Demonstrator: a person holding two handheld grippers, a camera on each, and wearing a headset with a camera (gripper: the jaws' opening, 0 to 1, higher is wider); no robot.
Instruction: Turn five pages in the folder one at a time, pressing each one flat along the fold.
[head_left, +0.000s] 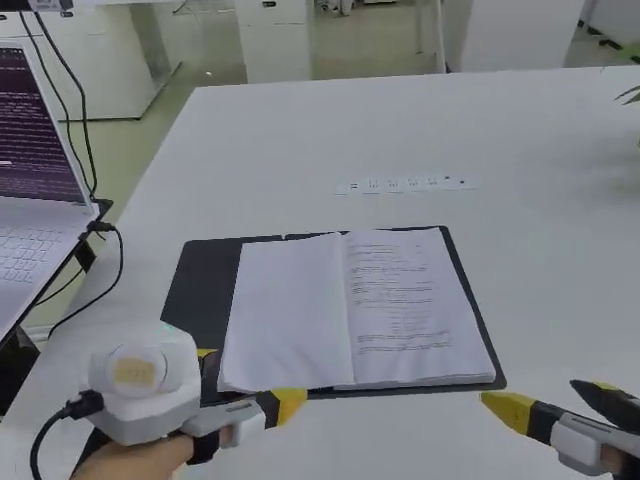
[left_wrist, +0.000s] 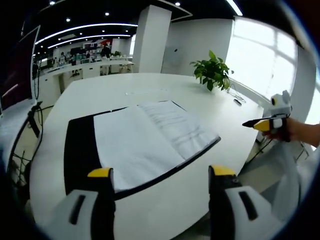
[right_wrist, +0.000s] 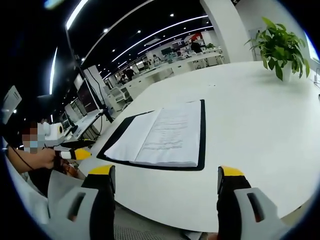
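Jaws of both grippers stand wide apart, yellow tips spread, nothing between them.

Left gripper (head_left: 248, 385) sits at the folder's 7 o'clock, one tip just beside the near left corner of the cover. In its own view, the left gripper (left_wrist: 161, 172) looks over that near edge. Whether it touches, I cannot tell.

Right gripper (head_left: 550, 400) is at the folder's 4 o'clock, near the near right corner but apart from it. In its own view, the right gripper (right_wrist: 166, 171) is at the counter's edge.

Folder (head_left: 200, 285), black cover, lies open and flat in the middle of the white counter (head_left: 300, 130). The blank page (head_left: 285, 310) is on the left, the printed page (head_left: 405, 300) on the right, and the fold runs from 12 to 6.

Around it:
- The socket strip (head_left: 405, 184) is set in the counter at the folder's 12 o'clock, well apart.
- The laptop (head_left: 30, 200) is at 9 o'clock, with its screen lit.
- Black cables (head_left: 100, 260) run down between the laptop and the folder, near the cover's left edge but not on it.
- The potted plant (right_wrist: 277, 47) is toward 2 o'clock, far off on the counter.
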